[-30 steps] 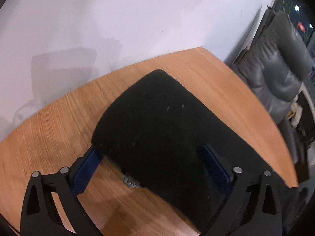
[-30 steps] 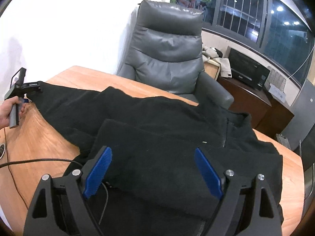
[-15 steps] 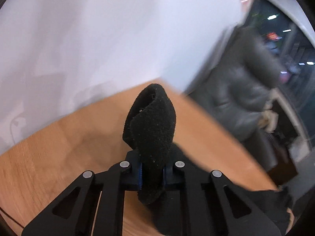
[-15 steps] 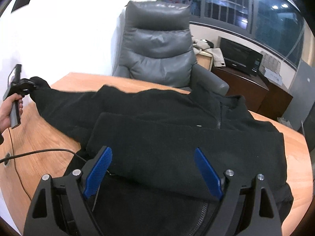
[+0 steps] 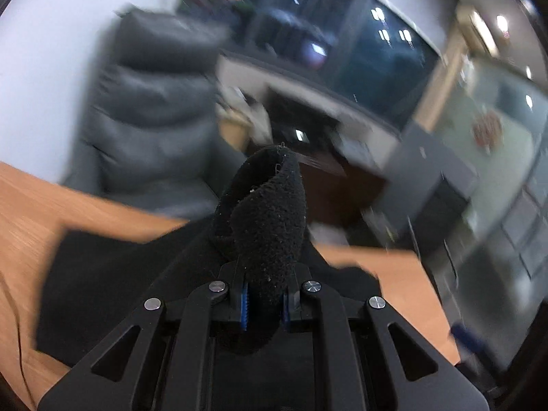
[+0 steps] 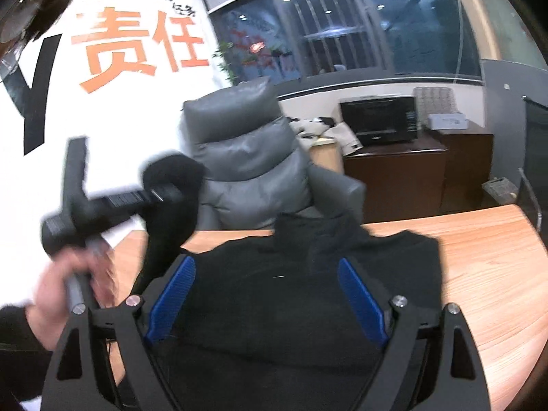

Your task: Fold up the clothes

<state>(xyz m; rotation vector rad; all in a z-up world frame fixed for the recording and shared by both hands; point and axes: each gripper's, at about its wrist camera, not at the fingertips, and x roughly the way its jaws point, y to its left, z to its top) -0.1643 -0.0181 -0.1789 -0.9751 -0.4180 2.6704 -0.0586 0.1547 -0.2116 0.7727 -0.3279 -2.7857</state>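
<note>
Pinching a black fleece sleeve (image 5: 270, 219) tightly between its blue pads, the left hand-held gripper (image 5: 263, 303) held it raised above the wooden surface (image 6: 496, 263), while the right hand-held gripper (image 6: 270, 294) hung wide open, holding nothing, over the black jacket (image 6: 308, 284) spread near the surface's far edge.

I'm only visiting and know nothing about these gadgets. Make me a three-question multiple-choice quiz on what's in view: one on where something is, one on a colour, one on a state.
1. Where does most of the black jacket lie?
A. on the wooden table
B. on the grey armchair
C. on the floor

2. What colour are the right gripper pads?
A. red
B. blue
C. green

3. What is the left gripper doing?
A. open, holding nothing
B. lying on the table
C. shut on the sleeve

Answers:
1 A, the jacket is spread over the tabletop.
2 B, both pads show blue.
3 C, fabric sticks up between its closed fingers.
</note>
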